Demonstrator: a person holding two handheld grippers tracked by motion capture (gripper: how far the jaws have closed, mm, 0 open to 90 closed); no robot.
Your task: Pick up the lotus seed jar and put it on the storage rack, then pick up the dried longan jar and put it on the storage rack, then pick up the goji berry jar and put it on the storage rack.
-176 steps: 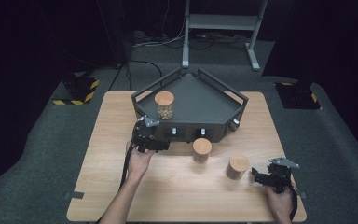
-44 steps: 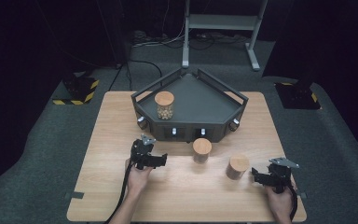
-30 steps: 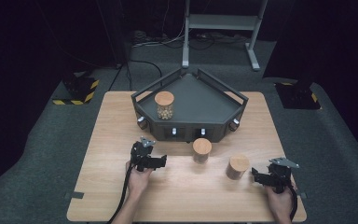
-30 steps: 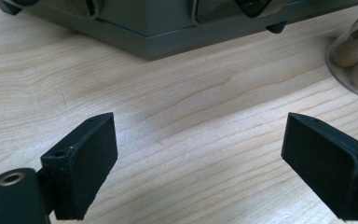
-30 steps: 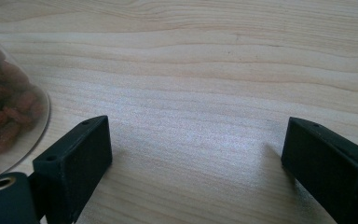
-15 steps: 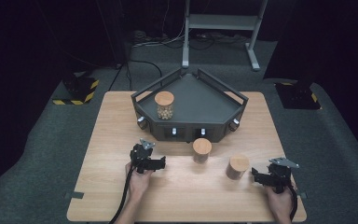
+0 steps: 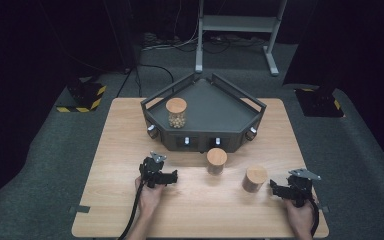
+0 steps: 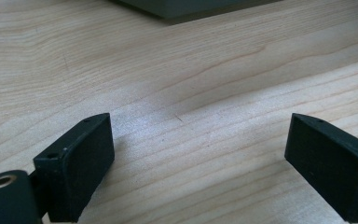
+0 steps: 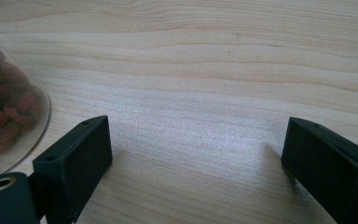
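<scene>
Three glass jars with wooden lids are in the high view. One jar [image 7: 176, 113] stands on the dark angular tray [image 7: 215, 107] at its left. A second jar [image 7: 216, 160] stands on the table just in front of the tray. The third jar [image 7: 254, 179] sits further right and nearer me; its glass wall with brown nuts [image 9: 4, 107] shows at the left edge of the right gripper view. My left gripper [image 7: 172, 177] rests low on the table left of the middle jar, open and empty [image 8: 198, 154]. My right gripper [image 7: 274, 189] lies just right of the third jar, open and empty [image 9: 196, 154].
The wooden table [image 7: 120, 130] has bare room at its left and along the front. The tray's front wall carries small knobs [image 7: 151, 128]. Beyond the table lie dark floor, cables and a metal stand [image 7: 240, 22]. The tray's edge [image 8: 191, 5] shows at the top of the left gripper view.
My left gripper has drawn back from the tray's front toward me and settled left of the middle jar. The right gripper and the jars have stayed put.
</scene>
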